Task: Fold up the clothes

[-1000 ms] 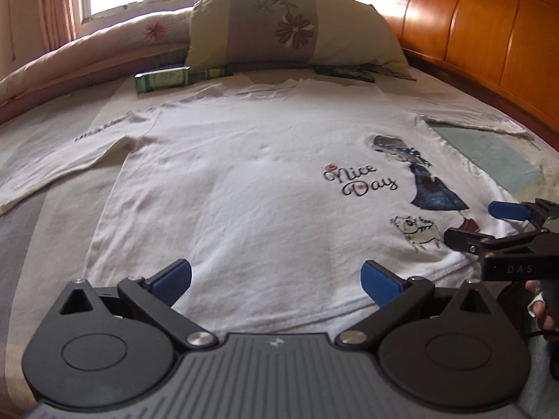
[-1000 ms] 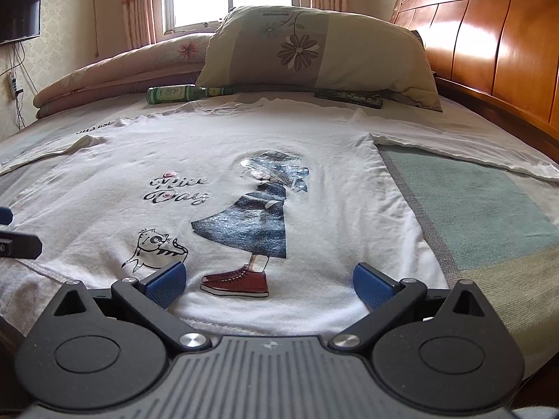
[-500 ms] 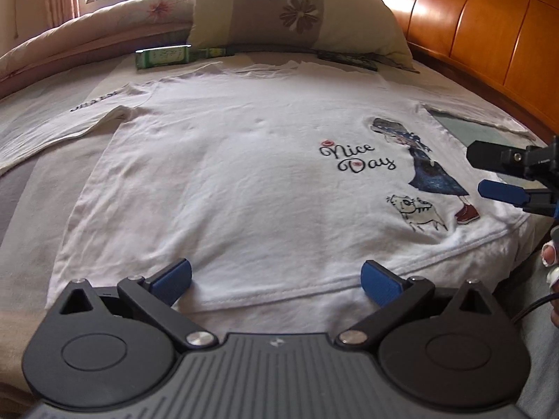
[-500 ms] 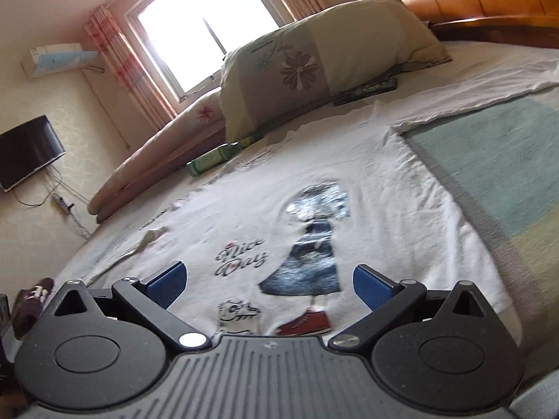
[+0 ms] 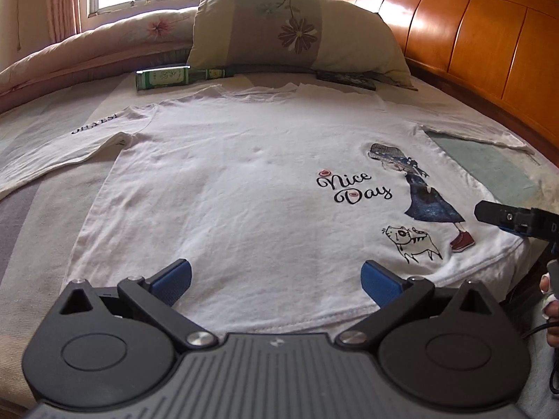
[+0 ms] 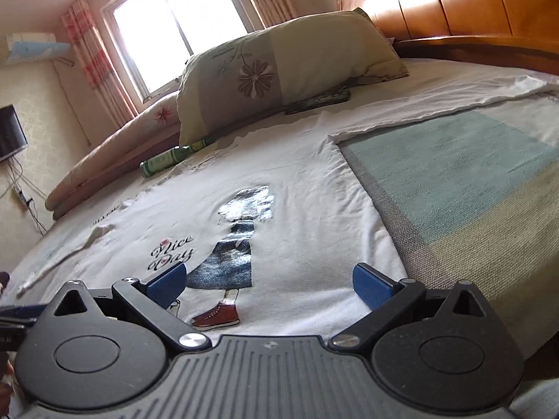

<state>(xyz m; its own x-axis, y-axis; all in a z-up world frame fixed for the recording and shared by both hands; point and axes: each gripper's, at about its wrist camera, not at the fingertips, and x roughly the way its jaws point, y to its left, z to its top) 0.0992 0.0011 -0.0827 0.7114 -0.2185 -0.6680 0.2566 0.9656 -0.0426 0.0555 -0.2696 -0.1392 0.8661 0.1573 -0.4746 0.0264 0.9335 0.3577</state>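
A white long-sleeved shirt (image 5: 227,192) printed "Nice Day" with a girl and a cat lies spread flat on the bed, hem toward me, sleeves out to both sides. My left gripper (image 5: 276,281) hovers open just over the hem at its left-middle, nothing between its blue pads. In the right wrist view the shirt (image 6: 297,209) fills the middle, and my right gripper (image 6: 267,284) stands open over the hem's right part, above the red shoe print. From the left wrist view the right gripper's fingers (image 5: 503,218) show at the far right edge, seen side-on.
A flowered pillow (image 5: 297,35) leans by the wooden headboard (image 5: 471,35). A green bottle (image 5: 164,78) and a dark flat box (image 5: 346,80) lie beyond the collar. A rolled quilt (image 5: 87,56) lies at the back left. Checked bedcover (image 6: 454,174) is bare right of the shirt.
The right gripper has tilted up and leftward, then come lower toward the hem. The left gripper has shifted slightly along the hem. Both stay open; the shirt has not moved.
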